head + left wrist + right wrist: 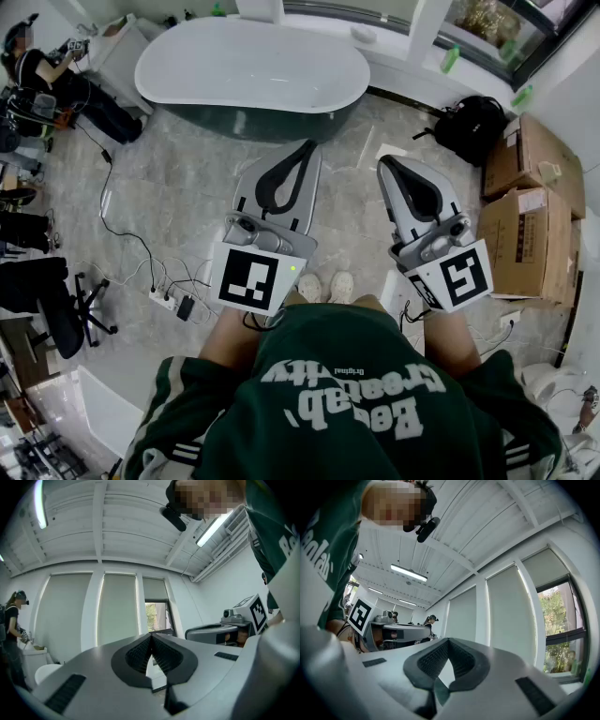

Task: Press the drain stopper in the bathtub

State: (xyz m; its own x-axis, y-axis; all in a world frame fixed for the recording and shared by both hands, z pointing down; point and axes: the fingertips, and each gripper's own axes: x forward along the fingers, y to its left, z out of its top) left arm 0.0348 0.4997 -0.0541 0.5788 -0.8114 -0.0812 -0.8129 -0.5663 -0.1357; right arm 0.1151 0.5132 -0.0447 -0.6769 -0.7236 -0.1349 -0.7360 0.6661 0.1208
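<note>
Grey marble floor (178, 178) fills the head view, with a white bathtub (253, 66), dark on its outer wall, standing at the far end. Its basin reads as one smooth white surface, and the drain stopper cannot be picked out anywhere in it; the tub's far rim runs partly behind a white post.

Both grippers hang in the air on the near side of the bathtub, well apart from it and clear of its rim. The left gripper (308, 146) points toward the tub's right end. Its jaws are closed tip to tip, the ribbed pads (138, 653) meeting at the front with nothing between them. The right gripper (384, 164) sits further to the right of the tub, and its jaws are also pressed together, its pads (433, 660) meeting on nothing.

Neither gripper view shows the basin: both look up at ceiling panels and window blinds.

Right of the bathtub lie a black backpack (473, 127) and stacked cardboard boxes (530, 178), the boxes cut off by the frame edge. Left of the tub another person (42, 80) is partly cropped, and cables trail to a power strip (167, 298) on the floor nearer the wearer.
</note>
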